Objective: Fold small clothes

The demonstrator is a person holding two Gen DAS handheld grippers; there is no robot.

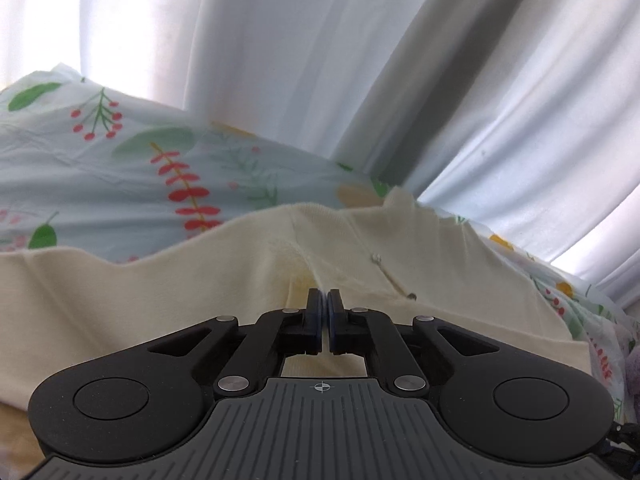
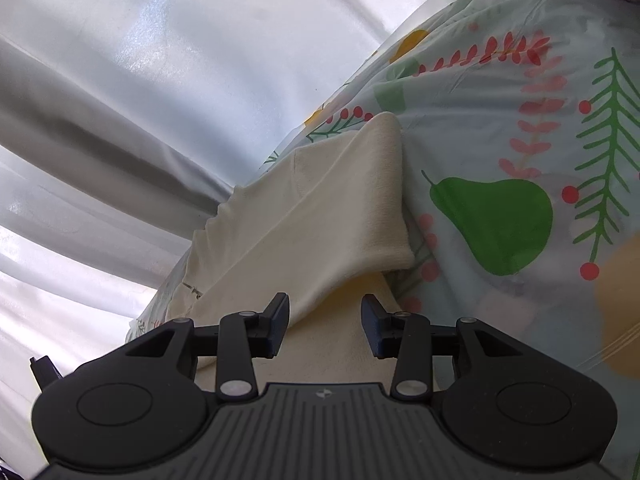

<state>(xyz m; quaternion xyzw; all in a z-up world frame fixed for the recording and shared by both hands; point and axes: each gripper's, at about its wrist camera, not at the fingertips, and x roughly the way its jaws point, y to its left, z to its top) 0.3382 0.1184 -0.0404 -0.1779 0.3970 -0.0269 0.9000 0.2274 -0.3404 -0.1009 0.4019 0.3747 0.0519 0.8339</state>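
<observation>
Between the left claw (image 1: 324,300) fingers, pressed tight together, a fold of the cream garment (image 1: 248,280) is pinched. Right claw (image 2: 325,320) wide, w/ nothing gripped, fingers either side of a folded sleeve (image 2: 360,200). Garment lies on a floral cloth (image 2: 520,140); white curtain (image 1: 280,40) behind.

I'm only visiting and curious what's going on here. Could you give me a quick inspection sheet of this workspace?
Surface: floral printed cloth covers it.
Job's things: cream garment, one sleeve lying folded over.
Clutter: a purple fuzzy item at the edge, unclear what.
Grippers: left claw shut, seemingly pinching the garment; right claw open above it.
Cables: nothing clearly seen.
Surroundings: white curtains behind.
</observation>
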